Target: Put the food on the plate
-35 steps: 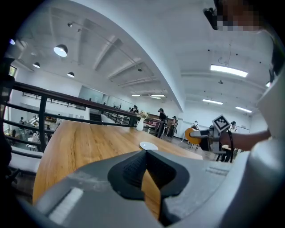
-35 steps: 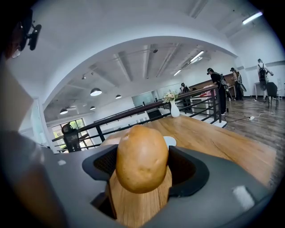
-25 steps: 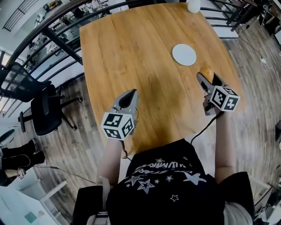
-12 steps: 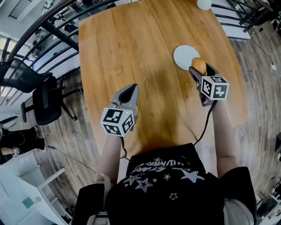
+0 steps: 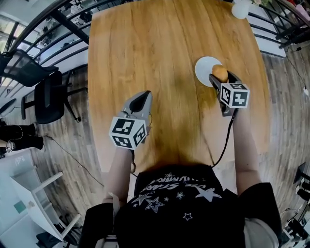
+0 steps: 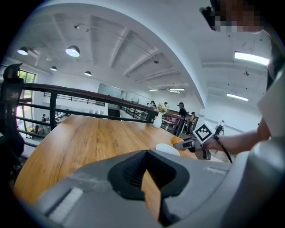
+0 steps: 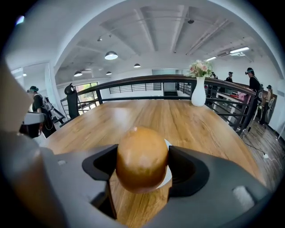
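Observation:
A round brown bun point(image 5: 220, 72) point(image 7: 141, 158) is clamped between the jaws of my right gripper point(image 5: 222, 75) point(image 7: 141, 165), held above the near right edge of a small white plate point(image 5: 205, 67) point(image 7: 168, 174). The plate lies on the wooden table point(image 5: 145, 48), right of centre. My left gripper point(image 5: 144, 95) point(image 6: 146, 154) hovers over the table's near left part, jaws shut with nothing between them. In the left gripper view the plate point(image 6: 165, 148), the bun point(image 6: 177, 140) and the right gripper point(image 6: 186, 143) show far off to the right.
A white vase with flowers point(image 5: 240, 8) point(image 7: 198, 91) stands at the table's far right corner. A black railing point(image 7: 133, 82) runs behind the table. A black chair point(image 5: 48, 97) stands on the floor at the left.
My right gripper has carried the bun forward and left, from beside the plate to over its near edge. The left gripper has hardly moved.

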`<state>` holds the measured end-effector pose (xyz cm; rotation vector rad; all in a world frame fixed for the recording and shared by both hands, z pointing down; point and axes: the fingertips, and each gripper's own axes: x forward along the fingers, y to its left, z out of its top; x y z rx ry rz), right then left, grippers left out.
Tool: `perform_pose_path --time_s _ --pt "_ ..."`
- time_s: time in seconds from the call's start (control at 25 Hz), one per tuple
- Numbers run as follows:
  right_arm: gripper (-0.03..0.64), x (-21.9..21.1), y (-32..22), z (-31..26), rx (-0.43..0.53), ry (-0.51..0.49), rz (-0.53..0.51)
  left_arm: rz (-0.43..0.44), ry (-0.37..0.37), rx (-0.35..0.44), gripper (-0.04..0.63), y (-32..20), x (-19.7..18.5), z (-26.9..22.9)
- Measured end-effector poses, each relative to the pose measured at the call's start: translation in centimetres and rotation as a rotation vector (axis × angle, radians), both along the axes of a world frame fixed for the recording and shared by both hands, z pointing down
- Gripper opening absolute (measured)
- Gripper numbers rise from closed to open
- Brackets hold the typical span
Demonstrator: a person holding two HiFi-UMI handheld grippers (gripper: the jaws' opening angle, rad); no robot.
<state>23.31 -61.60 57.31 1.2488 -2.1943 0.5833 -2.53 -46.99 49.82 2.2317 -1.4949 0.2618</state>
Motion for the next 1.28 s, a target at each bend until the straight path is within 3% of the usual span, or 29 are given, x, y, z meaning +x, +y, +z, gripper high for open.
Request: perform_pose_path --time_s 0.24,0.52,0.88,1.08,1.28 --pt "0.351 -2.1 -1.2 2.5 -0.027 0.1 -0.065 -0.041 0.0 -0.028 0.002 -0.1 -0.5 1.1" --pt "0.352 -2.8 -1.7 4.5 -0.042 0.207 -0.111 -0.031 0.008 -0.049 0.002 0.0 0.9 1.7" --pt "0.354 -2.8 -1.8 4.8 -0.036 0.227 -0.06 -0.037 0.014 -0.054 0.002 1.2 0.4 1.8" --pt "0.41 -2.8 -1.7 5.1 -0.051 0.242 -0.059 -0.04 0.019 -0.053 0.002 1.9 -0.2 1.7" --pt "0.411 -2.0 -1.3 4.6 -0.036 0.241 -0.027 -0.037 0.029 -0.044 0.002 3.4 -0.2 1.4"
